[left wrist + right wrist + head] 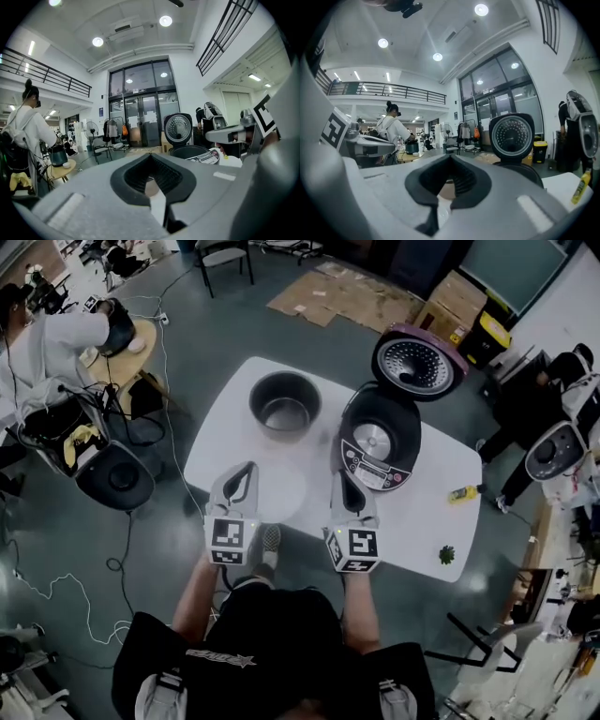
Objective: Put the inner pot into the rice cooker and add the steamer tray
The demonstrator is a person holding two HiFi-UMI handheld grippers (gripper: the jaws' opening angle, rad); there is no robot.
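- Both forearms reach forward over the near edge of the white table [431, 512]. The left gripper [246, 472] and right gripper [343, 476] lie side by side, pointing almost level toward the far edge.
- Each gripper's jaws are closed together with nothing between them.
- A pale round disc [281, 493], possibly the steamer tray, lies on the table between the two grippers, faint against the surface.
- A small yellow object [461, 494] sits near the right edge, and a green one [446, 555] near the near-right corner.
- The inner pot [285, 409] stands empty near the far edge, ahead of the left gripper's tips and well apart from them.
- The rice cooker [370, 470], its lid [419, 364] raised, stands right of the pot, just beside the right gripper's tips.
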